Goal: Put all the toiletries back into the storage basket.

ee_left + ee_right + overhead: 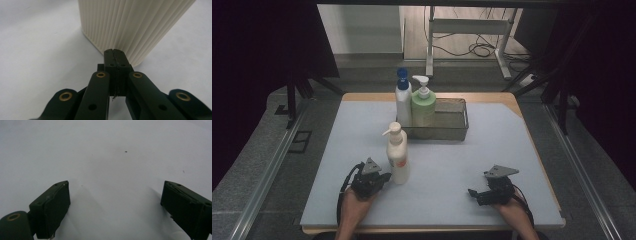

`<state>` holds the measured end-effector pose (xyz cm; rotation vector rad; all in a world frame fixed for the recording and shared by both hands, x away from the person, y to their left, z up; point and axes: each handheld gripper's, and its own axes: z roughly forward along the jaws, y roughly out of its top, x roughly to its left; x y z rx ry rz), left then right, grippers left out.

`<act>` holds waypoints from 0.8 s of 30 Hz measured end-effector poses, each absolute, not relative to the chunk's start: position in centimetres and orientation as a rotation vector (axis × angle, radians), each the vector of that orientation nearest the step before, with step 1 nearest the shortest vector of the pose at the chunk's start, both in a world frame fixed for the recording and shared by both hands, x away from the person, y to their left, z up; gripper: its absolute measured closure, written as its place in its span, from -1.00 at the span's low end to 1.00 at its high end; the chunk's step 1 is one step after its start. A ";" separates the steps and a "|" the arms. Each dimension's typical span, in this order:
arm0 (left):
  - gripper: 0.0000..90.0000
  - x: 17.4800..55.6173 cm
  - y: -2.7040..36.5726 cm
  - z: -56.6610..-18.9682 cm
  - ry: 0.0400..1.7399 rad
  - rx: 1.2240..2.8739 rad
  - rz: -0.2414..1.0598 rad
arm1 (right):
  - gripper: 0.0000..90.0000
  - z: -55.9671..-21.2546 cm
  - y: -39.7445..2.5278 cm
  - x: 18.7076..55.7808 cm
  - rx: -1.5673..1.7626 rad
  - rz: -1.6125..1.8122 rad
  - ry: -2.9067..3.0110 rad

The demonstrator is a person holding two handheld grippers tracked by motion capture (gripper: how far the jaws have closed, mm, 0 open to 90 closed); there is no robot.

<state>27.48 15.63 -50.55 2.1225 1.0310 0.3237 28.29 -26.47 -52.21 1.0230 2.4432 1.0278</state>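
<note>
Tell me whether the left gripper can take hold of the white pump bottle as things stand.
Probably not yet: the left gripper is right beside the white pump bottle, but its jaws are shut and must open first.

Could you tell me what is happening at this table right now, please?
A person sits at the table with a gripper in each hand. The left gripper, its jaws closed together on nothing, rests right beside a white pump bottle that stands on the mat; its tips are at the bottle's ribbed base. The right gripper lies on the bare mat with its jaws wide apart. Behind, a blue-capped bottle and a green pump bottle stand in a wire basket.
</note>
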 end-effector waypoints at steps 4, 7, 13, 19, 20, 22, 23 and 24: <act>0.99 27.4 15.1 -50.5 1.006 2.133 0.317 | -0.80 -52.2 -26.5 28.3 1.022 1.027 2.444; 0.99 27.4 14.7 -50.6 0.990 2.138 0.312 | -0.80 -52.2 -26.5 28.3 1.022 1.027 2.444; 0.99 27.4 13.8 -50.5 0.958 2.151 0.300 | -0.80 -52.2 -26.5 28.3 1.023 1.028 2.443; 0.99 27.6 12.9 -50.5 0.929 2.166 0.291 | -0.80 -52.2 -26.5 28.3 1.022 1.028 2.443; 0.99 27.7 12.8 -50.5 0.928 2.168 0.290 | -0.80 -52.2 -26.5 28.3 1.022 1.028 2.443; 0.99 27.8 12.4 -50.5 0.918 2.173 0.288 | -0.80 -52.2 -26.5 28.3 1.022 1.028 2.443; 0.99 27.8 12.2 -50.5 0.916 2.174 0.286 | -0.80 -52.2 -26.5 28.3 1.022 1.028 2.443; 0.99 27.9 12.1 -50.5 0.906 2.182 0.285 | -0.80 -52.2 -26.5 28.3 1.022 1.028 2.443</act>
